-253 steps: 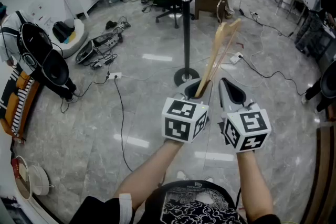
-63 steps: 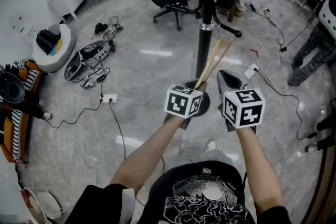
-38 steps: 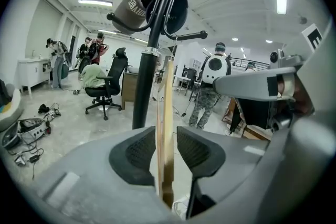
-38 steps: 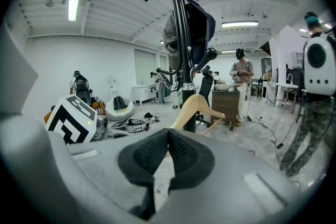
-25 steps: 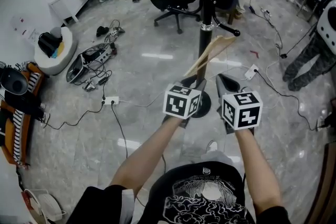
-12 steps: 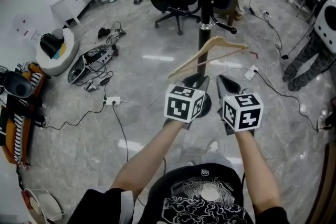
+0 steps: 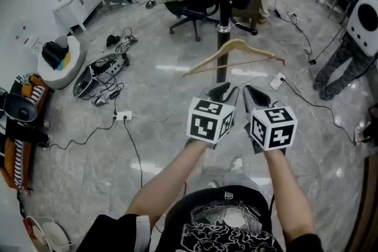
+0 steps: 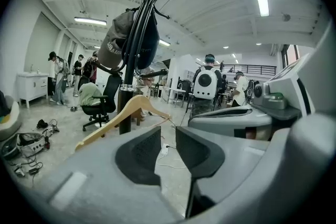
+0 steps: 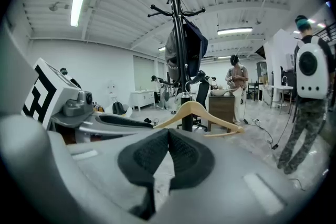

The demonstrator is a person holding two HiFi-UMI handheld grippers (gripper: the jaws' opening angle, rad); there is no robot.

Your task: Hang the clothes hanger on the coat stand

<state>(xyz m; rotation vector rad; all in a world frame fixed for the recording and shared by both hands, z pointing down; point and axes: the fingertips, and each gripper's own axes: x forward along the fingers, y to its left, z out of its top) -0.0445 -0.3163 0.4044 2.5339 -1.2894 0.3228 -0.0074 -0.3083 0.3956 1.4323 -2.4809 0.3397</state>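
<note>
Right tongs (image 9: 168, 134) are seen with the jaws pressed together at the tips, nothing caught between them. Just beyond, the wooden clothes hanger (image 9: 192, 106) is spread across the coat stand (image 9: 175, 13) pole, where a dark garment (image 9: 186, 52) is hung. A person (image 9: 307, 113) wearing a white backpack (image 9: 310, 68) is seen at the right.
</note>
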